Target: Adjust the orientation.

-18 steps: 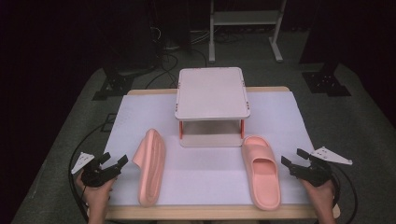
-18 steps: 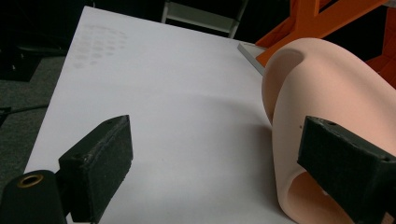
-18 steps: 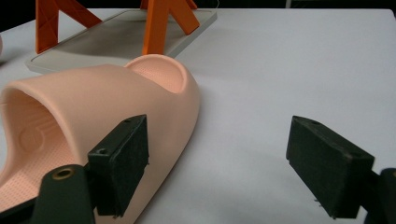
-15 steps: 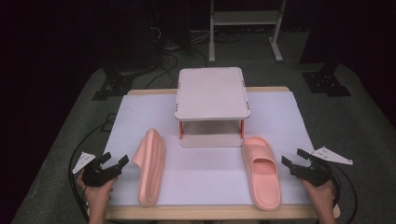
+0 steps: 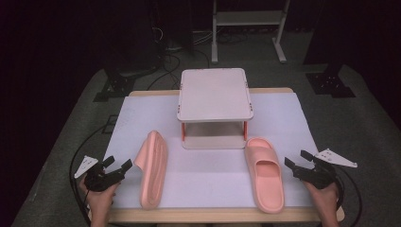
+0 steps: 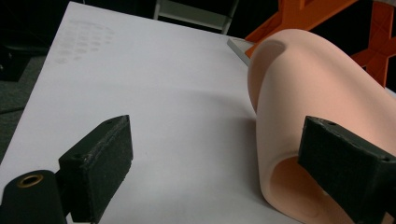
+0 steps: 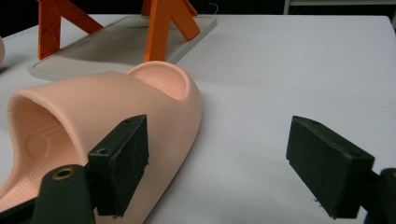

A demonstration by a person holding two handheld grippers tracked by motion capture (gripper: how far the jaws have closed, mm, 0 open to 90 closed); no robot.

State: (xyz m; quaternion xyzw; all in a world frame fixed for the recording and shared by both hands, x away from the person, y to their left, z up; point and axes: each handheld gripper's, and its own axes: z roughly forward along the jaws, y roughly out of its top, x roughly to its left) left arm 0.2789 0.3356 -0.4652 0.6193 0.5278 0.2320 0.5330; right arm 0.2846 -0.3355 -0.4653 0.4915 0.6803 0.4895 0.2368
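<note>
High view: both slippers (image 5: 153, 169) unmoved; left hand-held gripper (image 5: 118, 169) and right hand-held gripper (image 5: 297, 159) remain spread wide.

Two pink slippers (image 5: 152, 169) (image 5: 265, 173), one two-tier rack (image 5: 214, 94), one table (image 5: 293, 113).

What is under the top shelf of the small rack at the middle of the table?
Under the rack's top shelf the orange legs and the front strip of a lower tray show, bare. The top shelf covers the rest of that tray.
</note>
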